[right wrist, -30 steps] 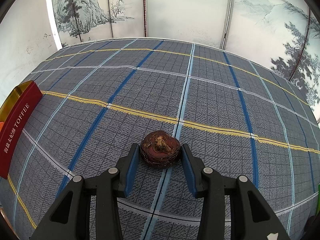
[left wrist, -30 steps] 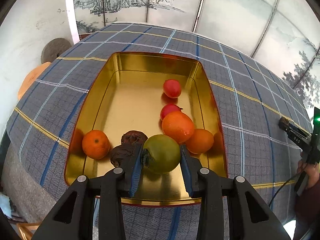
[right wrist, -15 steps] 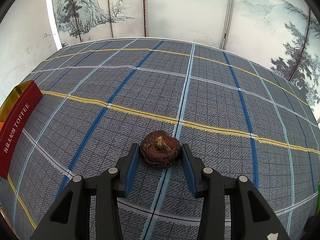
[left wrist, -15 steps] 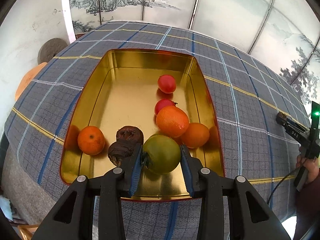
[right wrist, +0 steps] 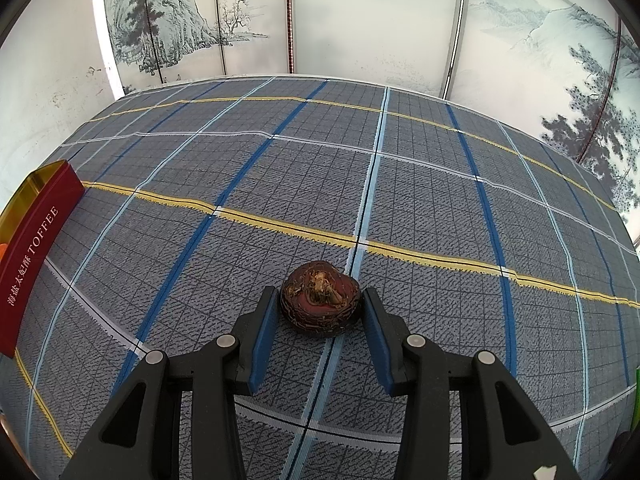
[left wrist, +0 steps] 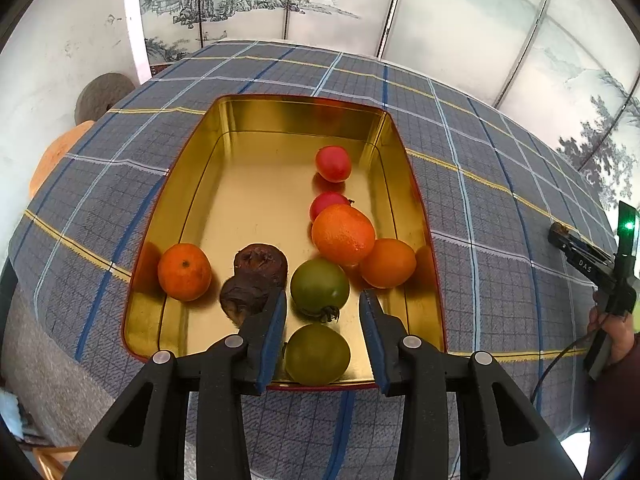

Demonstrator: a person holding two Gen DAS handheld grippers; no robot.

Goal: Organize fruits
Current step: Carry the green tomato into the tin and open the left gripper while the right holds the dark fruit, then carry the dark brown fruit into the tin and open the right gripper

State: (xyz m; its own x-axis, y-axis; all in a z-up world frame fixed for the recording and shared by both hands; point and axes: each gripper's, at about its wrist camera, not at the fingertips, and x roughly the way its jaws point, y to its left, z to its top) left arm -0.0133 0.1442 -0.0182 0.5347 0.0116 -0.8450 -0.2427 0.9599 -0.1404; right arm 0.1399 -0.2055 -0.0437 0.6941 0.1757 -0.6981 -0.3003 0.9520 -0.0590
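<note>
1. The left gripper [left wrist: 322,306] hangs over the near end of the gold tin [left wrist: 256,120] with its jaws spread and nothing between the pads. The green fruit [left wrist: 319,287] sits on the tin floor in the gap, clear of both pads; the second green shape below it looks like its reflection in the tin's near wall.

2. Also in the tin: a mandarin [left wrist: 184,272] at the left, two dark wrinkled fruits [left wrist: 256,276] beside it, two oranges [left wrist: 362,246] at the right, and two red fruits [left wrist: 333,163] further back.

3. The step in hand looks like the drop-off of the green fruit — it reads as finished, and the left gripper only needs to lift straight out without nudging the fruit beside it.

4. The right gripper [right wrist: 320,316] straddles the one wrinkled reddish-brown fruit [right wrist: 320,304] still out on the plaid tablecloth [right wrist: 400,184], well away from the tin. Its pads sit close to either side; I cannot tell whether they already press on it.

5. Next move, as I judge it — a firm but gentle squeeze on this soft-looking fruit, then a carry leftward to the tin.
</note>
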